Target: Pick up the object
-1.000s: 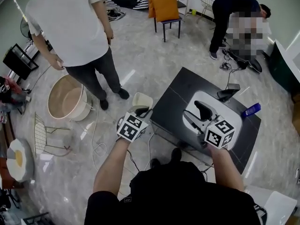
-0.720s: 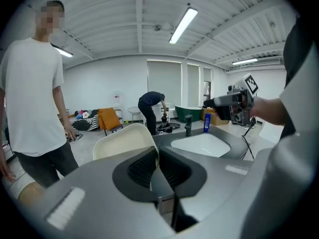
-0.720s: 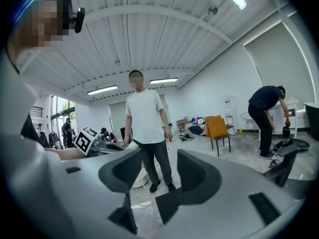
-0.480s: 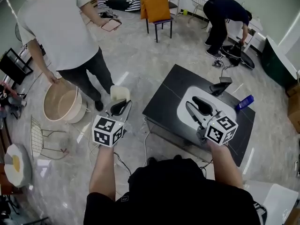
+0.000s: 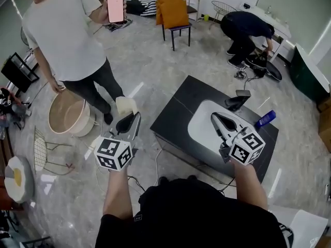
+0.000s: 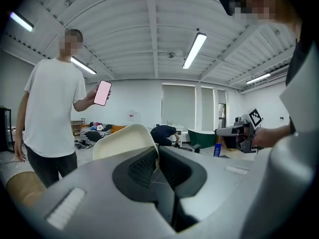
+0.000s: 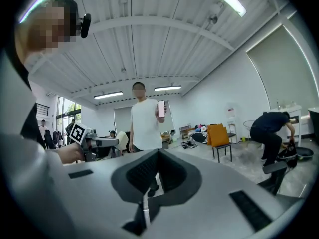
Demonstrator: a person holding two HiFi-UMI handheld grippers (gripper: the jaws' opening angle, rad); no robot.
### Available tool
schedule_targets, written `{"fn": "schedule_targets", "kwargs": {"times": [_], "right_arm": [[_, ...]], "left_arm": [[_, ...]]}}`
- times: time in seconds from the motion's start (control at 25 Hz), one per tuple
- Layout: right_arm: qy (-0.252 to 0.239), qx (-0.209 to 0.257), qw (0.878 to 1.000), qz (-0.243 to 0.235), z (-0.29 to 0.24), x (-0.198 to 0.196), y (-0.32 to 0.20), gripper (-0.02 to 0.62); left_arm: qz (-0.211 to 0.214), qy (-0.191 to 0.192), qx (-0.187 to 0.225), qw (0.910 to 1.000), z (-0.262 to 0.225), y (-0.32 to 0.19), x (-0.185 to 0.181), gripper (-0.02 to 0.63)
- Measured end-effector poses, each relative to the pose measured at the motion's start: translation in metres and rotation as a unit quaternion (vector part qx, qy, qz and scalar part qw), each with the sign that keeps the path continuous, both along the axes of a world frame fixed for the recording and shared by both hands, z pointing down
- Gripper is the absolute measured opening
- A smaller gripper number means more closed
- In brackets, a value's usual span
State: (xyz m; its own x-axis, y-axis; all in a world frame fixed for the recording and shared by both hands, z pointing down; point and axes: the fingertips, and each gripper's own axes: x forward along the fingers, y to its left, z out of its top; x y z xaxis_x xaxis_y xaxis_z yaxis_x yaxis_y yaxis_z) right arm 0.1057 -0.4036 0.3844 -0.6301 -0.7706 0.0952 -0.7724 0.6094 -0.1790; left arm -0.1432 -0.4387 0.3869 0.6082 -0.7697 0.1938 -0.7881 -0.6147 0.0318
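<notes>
A cream-coloured curved piece (image 5: 125,106) sticks out of my left gripper (image 5: 133,120), which is shut on its edge and held over the floor, left of the black table (image 5: 173,120). In the left gripper view the same cream piece (image 6: 122,141) rises from between the jaws of the left gripper (image 6: 155,157). My right gripper (image 5: 216,119) hovers above the white oval tray (image 5: 199,128) on the table. Its jaws are shut with nothing between them, as the right gripper view also shows at the right gripper (image 7: 158,169).
A black stand (image 5: 236,100) and a blue item (image 5: 265,119) lie at the table's far side. A person in a white shirt (image 5: 67,40) holds up a pink phone (image 5: 115,8) beside a beige tub (image 5: 66,115). Another person (image 5: 247,30) bends over at the back right.
My left gripper carried the cream piece left, away from the table. The right gripper's jaws went from wide open to shut. The standing person raised the pink phone.
</notes>
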Motion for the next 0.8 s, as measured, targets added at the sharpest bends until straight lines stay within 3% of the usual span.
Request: {"fn": "schedule_targets", "kwargs": {"times": [0.8], "right_arm": [[0.010, 0.017, 1.000, -0.002, -0.004, -0.003, -0.004, 0.012]], "left_arm": [[-0.002, 0.007, 0.010, 0.9999, -0.010, 0.000, 0.000, 0.031]]}}
